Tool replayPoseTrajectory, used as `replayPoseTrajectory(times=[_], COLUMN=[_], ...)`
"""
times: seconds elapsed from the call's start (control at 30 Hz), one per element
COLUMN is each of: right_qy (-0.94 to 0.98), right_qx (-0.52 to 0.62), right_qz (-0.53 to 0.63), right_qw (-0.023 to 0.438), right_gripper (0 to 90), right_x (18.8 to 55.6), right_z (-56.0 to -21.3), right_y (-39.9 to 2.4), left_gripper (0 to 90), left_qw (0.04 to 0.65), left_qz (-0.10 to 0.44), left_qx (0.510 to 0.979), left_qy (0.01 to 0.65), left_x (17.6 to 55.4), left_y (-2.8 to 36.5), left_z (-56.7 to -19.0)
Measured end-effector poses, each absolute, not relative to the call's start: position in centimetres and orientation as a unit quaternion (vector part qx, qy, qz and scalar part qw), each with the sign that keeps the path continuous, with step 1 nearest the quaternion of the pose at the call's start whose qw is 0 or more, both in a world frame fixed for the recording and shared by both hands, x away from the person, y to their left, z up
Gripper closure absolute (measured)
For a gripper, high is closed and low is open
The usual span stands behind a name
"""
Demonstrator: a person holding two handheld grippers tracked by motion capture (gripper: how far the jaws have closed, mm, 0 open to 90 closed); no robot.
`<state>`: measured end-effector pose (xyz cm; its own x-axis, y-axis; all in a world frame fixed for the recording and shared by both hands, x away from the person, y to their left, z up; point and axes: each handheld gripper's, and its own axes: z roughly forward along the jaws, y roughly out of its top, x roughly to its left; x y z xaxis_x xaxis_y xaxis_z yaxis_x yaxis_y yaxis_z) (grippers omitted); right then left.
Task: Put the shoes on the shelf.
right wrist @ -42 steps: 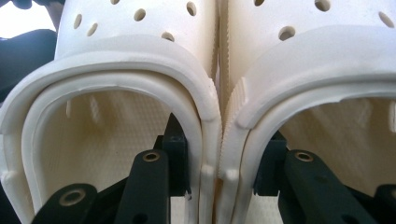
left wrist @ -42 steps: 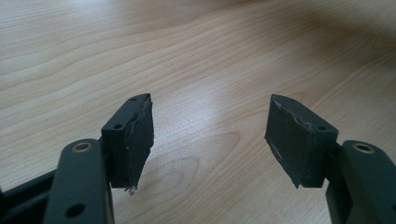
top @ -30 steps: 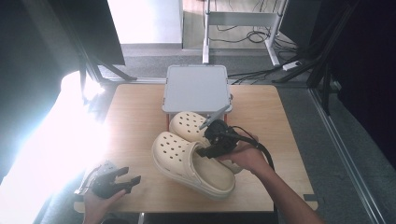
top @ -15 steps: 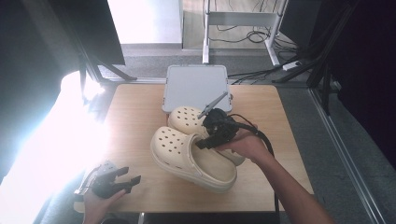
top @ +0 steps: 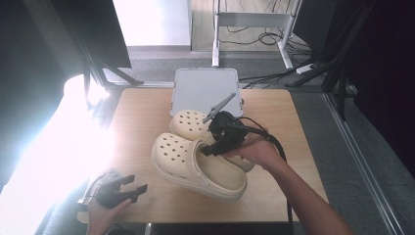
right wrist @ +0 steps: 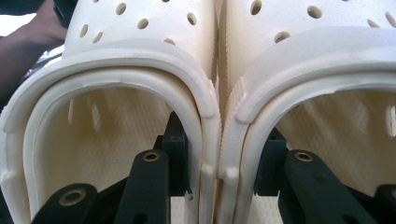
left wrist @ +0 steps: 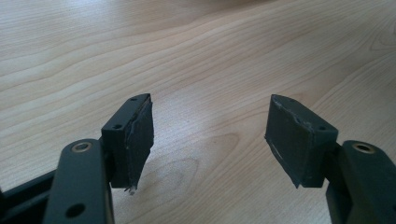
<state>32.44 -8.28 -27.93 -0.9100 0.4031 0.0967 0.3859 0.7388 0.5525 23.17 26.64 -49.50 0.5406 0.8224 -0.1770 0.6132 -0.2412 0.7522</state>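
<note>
At the centre of the high view, the right gripper [top: 211, 147] has one jaw inside each of the two cream perforated foam clogs [top: 195, 164], clamped on their touching inner walls [right wrist: 219, 140] and holding the pair together above the light wooden table [top: 142, 127]. To carry them well, I would keep the squeeze steady and the lift level, since the soft walls could slip apart. At lower left, the left gripper [top: 132, 188] rests with its jaws spread wide over bare wood, holding nothing. A grey square lid [top: 200, 90] lies at the table's far edge.
</note>
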Motion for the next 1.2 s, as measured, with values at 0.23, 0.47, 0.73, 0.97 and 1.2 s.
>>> replayPoseTrajectory(times=[0.23, 0.47, 0.73, 0.97, 1.2], right_qy=[0.930, 0.926, 0.922, 0.920, 0.914], right_qx=[0.213, 0.218, 0.231, 0.247, 0.265], right_qz=[0.300, 0.308, 0.307, 0.301, 0.303], right_qw=[0.025, 0.030, 0.039, 0.048, 0.057], right_gripper=[65.6, 65.6, 65.6, 65.6, 65.6], right_x=[33.0, 34.1, 35.7, 37.1, 38.8], right_z=[-26.1, -24.7, -24.0, -24.0, -23.6], right_y=[-8.5, -8.5, -8.3, -7.9, -7.8], left_gripper=[33.0, 32.7, 32.8, 32.8, 32.8], left_qw=[0.408, 0.407, 0.407, 0.409, 0.408], left_qz=[0.128, 0.128, 0.127, 0.128, 0.129], left_qx=[0.777, 0.778, 0.777, 0.776, 0.776], left_qy=[0.462, 0.462, 0.463, 0.464, 0.463], left_x=[23.2, 23.2, 23.2, 23.2, 23.2], left_y=[26.6, 26.7, 26.9, 26.9, 26.9], left_z=[-49.5, -49.5, -49.4, -49.5, -49.5])
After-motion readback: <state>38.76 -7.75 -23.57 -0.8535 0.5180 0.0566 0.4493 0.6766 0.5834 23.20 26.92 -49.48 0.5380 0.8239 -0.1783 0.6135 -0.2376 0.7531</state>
